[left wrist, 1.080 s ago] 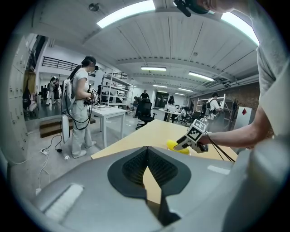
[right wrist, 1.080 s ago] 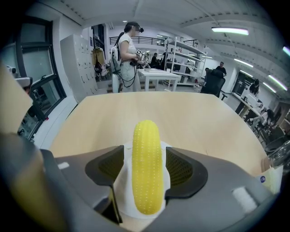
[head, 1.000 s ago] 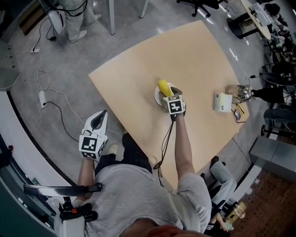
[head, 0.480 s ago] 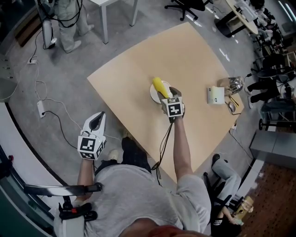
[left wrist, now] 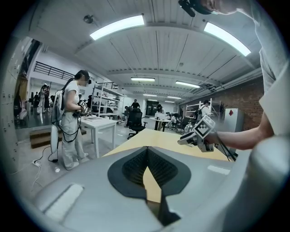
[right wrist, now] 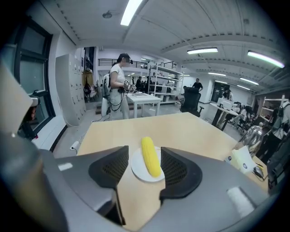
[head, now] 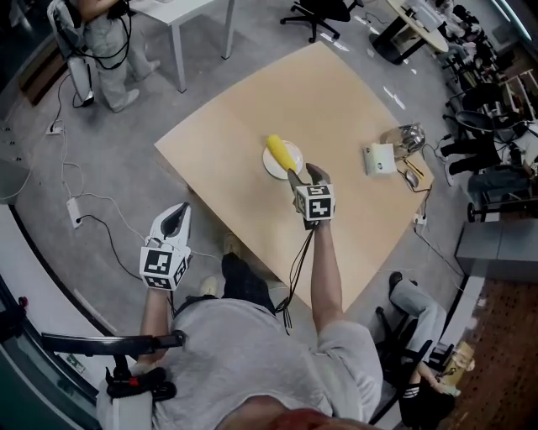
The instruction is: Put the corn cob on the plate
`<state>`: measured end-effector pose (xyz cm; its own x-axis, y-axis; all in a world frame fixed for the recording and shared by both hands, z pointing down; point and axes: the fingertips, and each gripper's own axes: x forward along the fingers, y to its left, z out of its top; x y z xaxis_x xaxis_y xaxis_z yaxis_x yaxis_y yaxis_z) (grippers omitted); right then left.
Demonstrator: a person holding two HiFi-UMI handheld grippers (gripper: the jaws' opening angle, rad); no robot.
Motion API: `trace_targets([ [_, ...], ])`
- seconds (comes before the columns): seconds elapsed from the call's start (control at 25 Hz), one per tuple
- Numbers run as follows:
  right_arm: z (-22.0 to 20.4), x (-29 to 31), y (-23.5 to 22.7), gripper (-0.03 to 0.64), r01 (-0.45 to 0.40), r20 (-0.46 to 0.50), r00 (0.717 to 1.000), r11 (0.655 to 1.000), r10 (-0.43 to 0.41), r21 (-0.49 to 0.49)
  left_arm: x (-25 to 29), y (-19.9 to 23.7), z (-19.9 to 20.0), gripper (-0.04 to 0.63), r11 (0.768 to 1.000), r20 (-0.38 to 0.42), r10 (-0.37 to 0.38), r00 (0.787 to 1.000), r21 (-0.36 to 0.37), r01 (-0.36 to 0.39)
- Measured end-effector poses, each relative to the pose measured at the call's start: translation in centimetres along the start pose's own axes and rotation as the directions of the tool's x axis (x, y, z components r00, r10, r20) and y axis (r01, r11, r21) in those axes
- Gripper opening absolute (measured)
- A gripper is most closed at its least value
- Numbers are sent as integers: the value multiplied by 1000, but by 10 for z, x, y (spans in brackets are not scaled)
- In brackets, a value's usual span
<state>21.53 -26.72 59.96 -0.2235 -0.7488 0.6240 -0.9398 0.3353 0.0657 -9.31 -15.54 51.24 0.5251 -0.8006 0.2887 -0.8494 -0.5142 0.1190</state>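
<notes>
The yellow corn cob [head: 282, 154] lies across the small white plate [head: 270, 165] near the middle of the wooden table [head: 336, 101]. My right gripper [head: 301, 174] hovers just short of the plate, above the table and apart from the cob. In the right gripper view the corn cob [right wrist: 151, 156] and the plate [right wrist: 138, 171] show beyond the right gripper [right wrist: 145, 152]; its jaws are closing with nothing between them. My left gripper [head: 176, 212] is off the table's left edge, over the floor. In its own view the left gripper [left wrist: 147, 152] has its pads together and holds nothing.
A white box [head: 378, 158] and a metal kettle [head: 409, 134] stand near the table's right corner. A person [head: 97, 25] stands by a white table at the upper left. Cables [head: 76, 201] run over the floor, and office chairs stand beyond the table.
My right gripper has lifted and drawn back from the corn cob, which stays lying on the plate. The left gripper has risen a little.
</notes>
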Motion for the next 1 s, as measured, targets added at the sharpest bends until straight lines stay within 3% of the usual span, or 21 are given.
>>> trace_targets([
  [0.36,2,-78,-3,153,98,142,984,992,-109,83,-14,-21,16,20,998,33,-47,998,48,45],
  [0.56,-1,-115,-5,119,110,212,967,981,-142,158,-14,-36,23,20,994,51,-83,995,77,79],
  [0.8,-4,-182,2,98,79,305,938,959,-164,272,-32,-68,38,20,986,66,-135,989,112,127],
  [1.0,-14,-211,2,50,165,350,900,947,-259,277,-26,-77,40,20,977,78,-177,981,135,166],
])
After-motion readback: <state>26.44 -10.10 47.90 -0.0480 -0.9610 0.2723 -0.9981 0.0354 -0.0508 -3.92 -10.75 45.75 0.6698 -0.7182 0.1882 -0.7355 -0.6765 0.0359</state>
